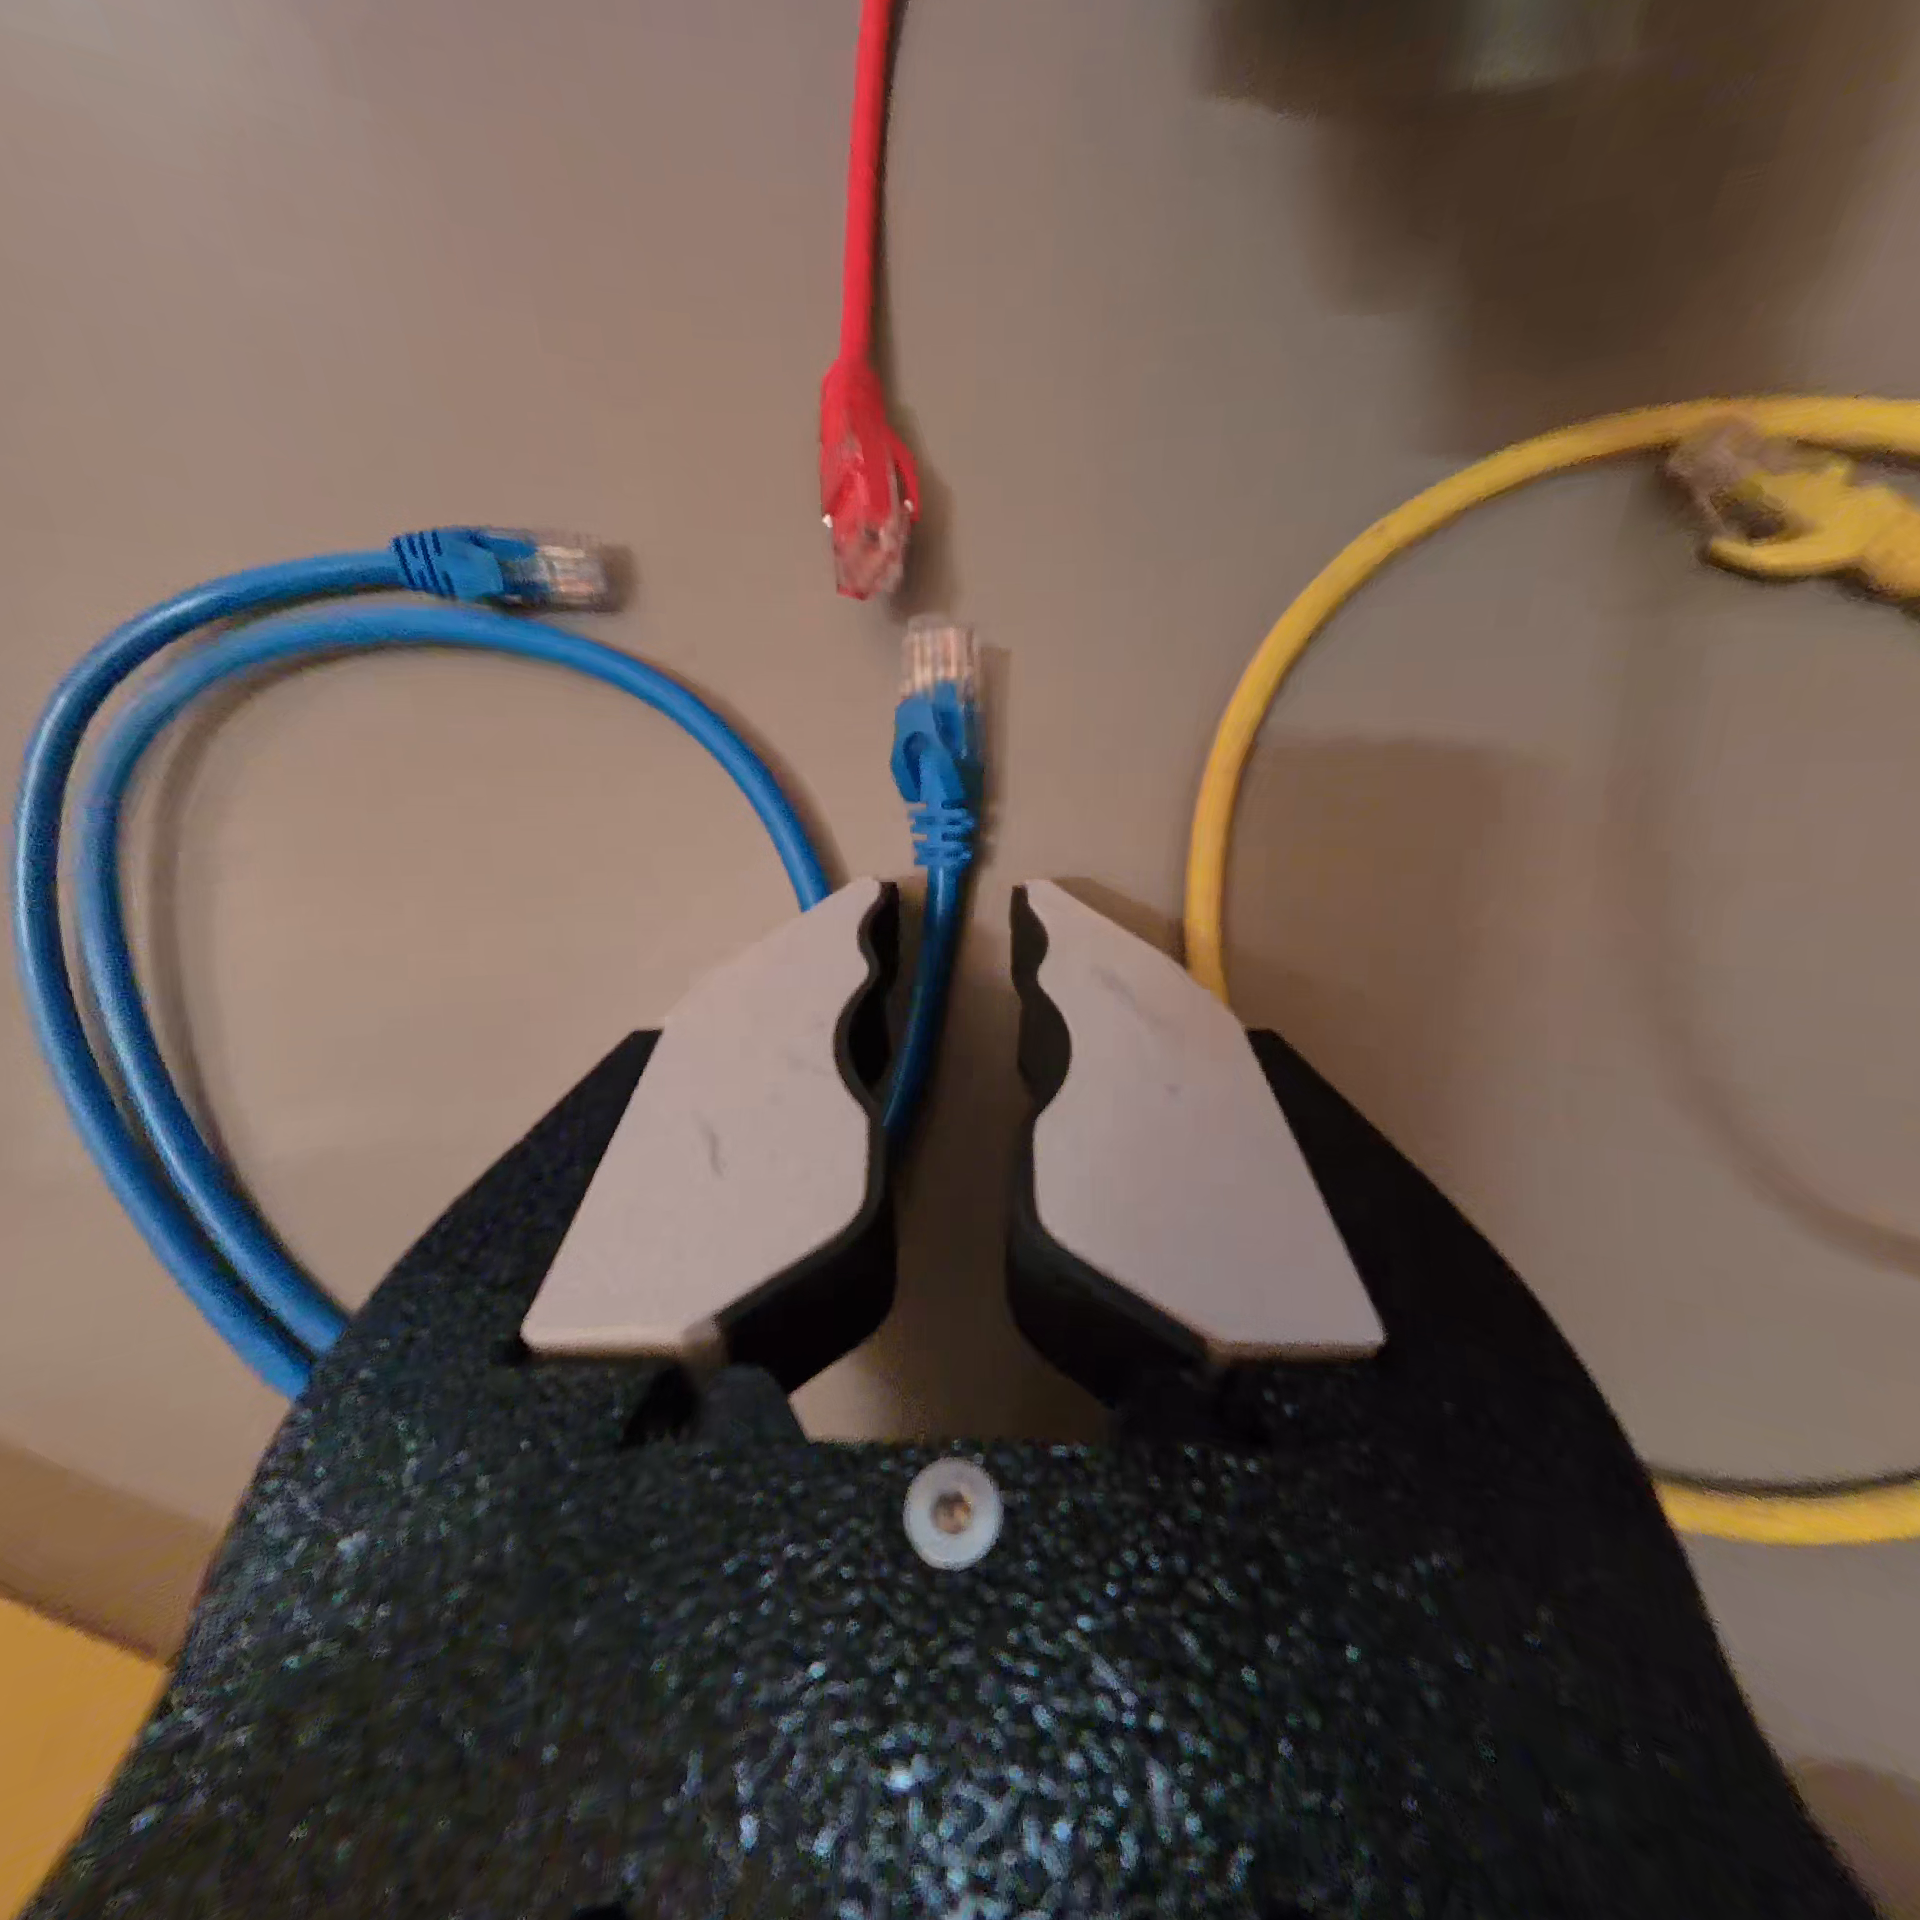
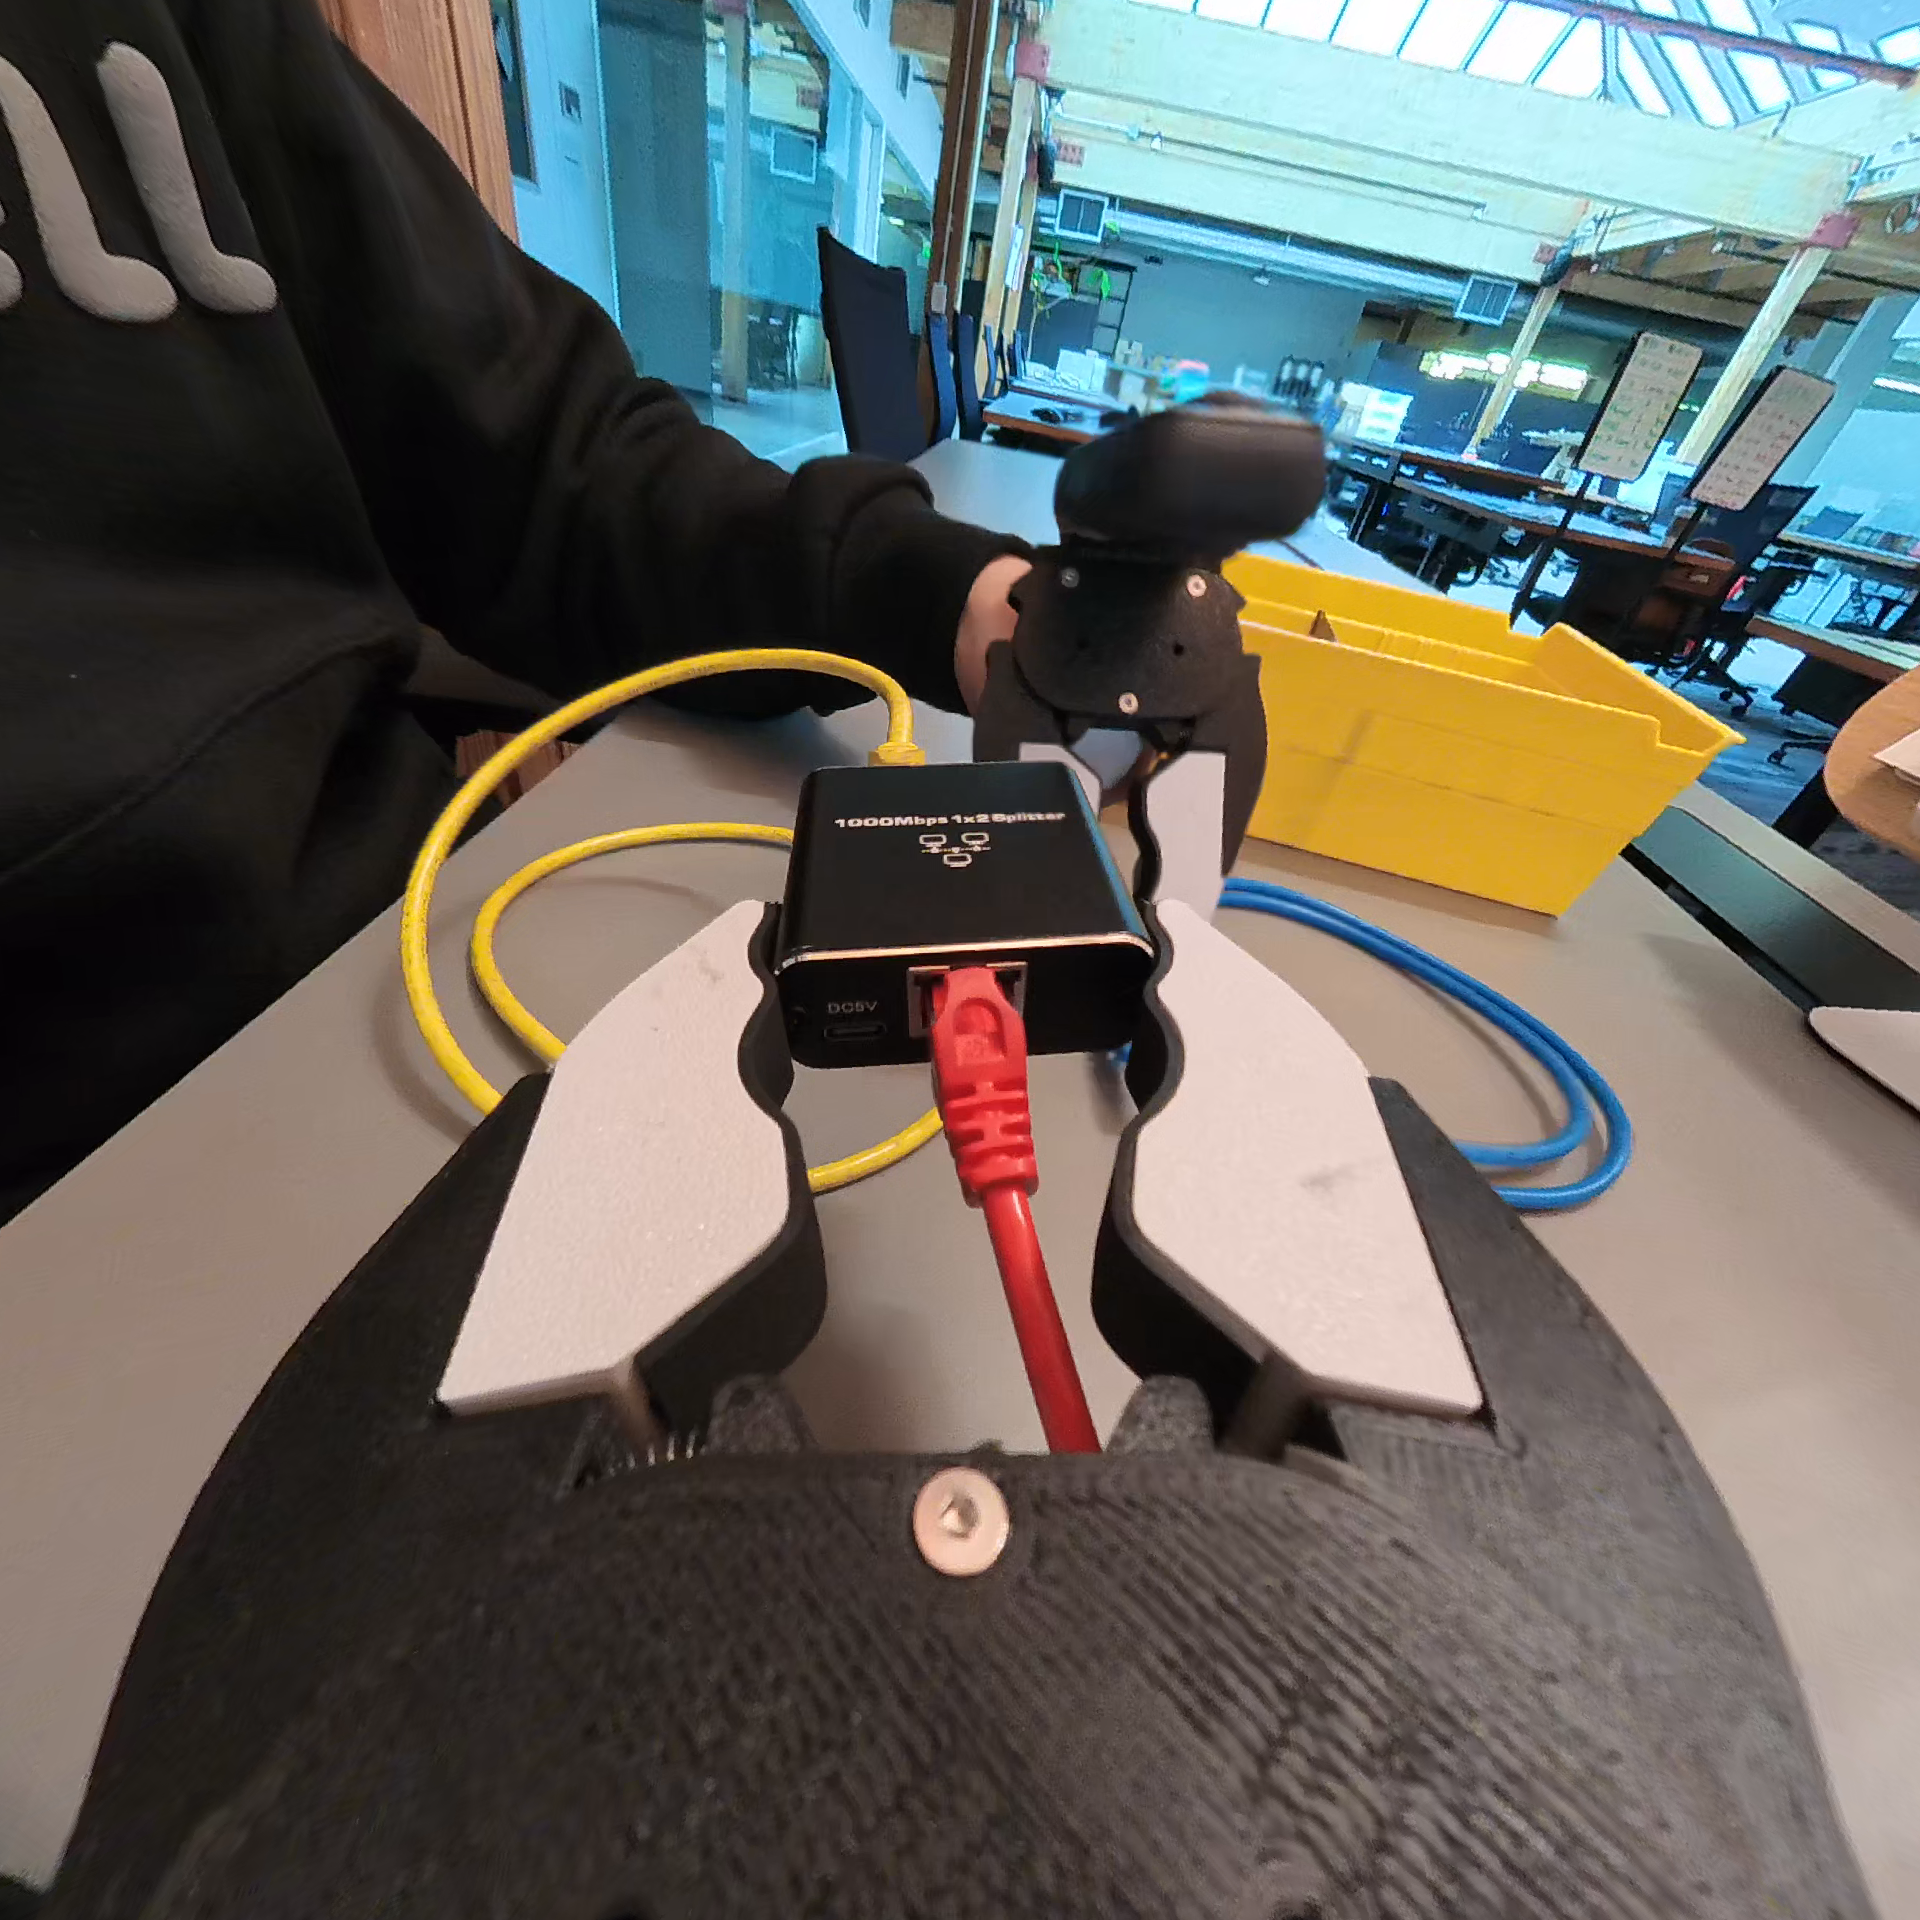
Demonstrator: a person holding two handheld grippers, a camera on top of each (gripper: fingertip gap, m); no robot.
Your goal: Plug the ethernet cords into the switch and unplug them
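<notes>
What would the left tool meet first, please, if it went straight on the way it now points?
Most likely the clear-tipped plug of the blue ethernet cord, whose cable runs between the open left tool. Just beyond lies the loose red ethernet plug, though depth is hard to judge.

left wrist cam: close, looking steeply down at table. right wrist cam: low, level across it. Shared: blue cord, yellow cord.
</notes>
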